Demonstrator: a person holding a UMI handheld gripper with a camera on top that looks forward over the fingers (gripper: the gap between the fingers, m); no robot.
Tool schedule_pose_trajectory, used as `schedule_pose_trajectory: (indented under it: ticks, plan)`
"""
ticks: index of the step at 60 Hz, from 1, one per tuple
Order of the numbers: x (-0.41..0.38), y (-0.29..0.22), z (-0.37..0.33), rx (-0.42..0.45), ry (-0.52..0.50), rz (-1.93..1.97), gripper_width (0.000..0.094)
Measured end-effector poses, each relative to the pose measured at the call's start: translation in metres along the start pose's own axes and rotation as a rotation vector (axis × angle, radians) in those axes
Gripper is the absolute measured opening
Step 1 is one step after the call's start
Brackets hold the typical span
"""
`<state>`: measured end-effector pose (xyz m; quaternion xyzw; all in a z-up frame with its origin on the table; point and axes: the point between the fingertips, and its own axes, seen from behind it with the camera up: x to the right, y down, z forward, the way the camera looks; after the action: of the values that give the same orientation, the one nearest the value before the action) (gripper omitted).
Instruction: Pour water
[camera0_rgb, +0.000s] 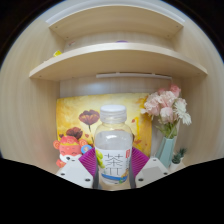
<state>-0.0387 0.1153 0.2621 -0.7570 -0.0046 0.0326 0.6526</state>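
Note:
A clear plastic bottle (113, 143) with a white cap and a white and green label stands upright between my gripper's (112, 165) fingers. The two magenta pads (89, 161) press on its lower sides, one left and one right. The bottle fills the gap between the fingers. What it stands on or whether it is lifted is hidden below the fingers.
Curved wooden shelves (115, 58) rise behind the bottle. A yellow picture backdrop (85, 110) stands below them. A vase of pink and white flowers (166, 118) is to the right. A small red and orange toy (68, 145) is to the left.

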Motion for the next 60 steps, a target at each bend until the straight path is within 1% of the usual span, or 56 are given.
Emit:
schedule_pose_trajectory:
  ticks: [5, 13, 20, 28, 32, 33, 35, 46, 51, 54, 56, 60]
  plan:
    - [0.033, 0.035, 0.009, -0.037, 0.05, -0.057, 0.0427]
    - [0.07, 0.095, 0.022, -0.119, 0.097, -0.062, 0.0428]
    - [0.088, 0.14, 0.036, -0.166, 0.11, -0.047, 0.0426]
    - [0.095, 0.173, 0.044, -0.206, 0.11, -0.057, 0.0428]
    - [0.097, 0.184, 0.044, -0.209, 0.113, -0.051, 0.0429]
    - [0.097, 0.187, 0.044, -0.213, 0.115, -0.047, 0.0441]
    - [0.099, 0.183, 0.043, -0.184, 0.118, -0.035, 0.0443]
    - [0.1, 0.185, 0.038, -0.134, 0.125, -0.012, 0.047]
    - [0.1, 0.184, 0.038, -0.136, 0.123, -0.014, 0.0507]
    - [0.102, 0.187, 0.038, -0.152, 0.126, -0.017, 0.0543]
    - [0.104, 0.197, 0.038, -0.192, 0.136, -0.027, 0.0586]
    - [0.106, 0.22, 0.033, -0.291, 0.144, -0.063, 0.0726]
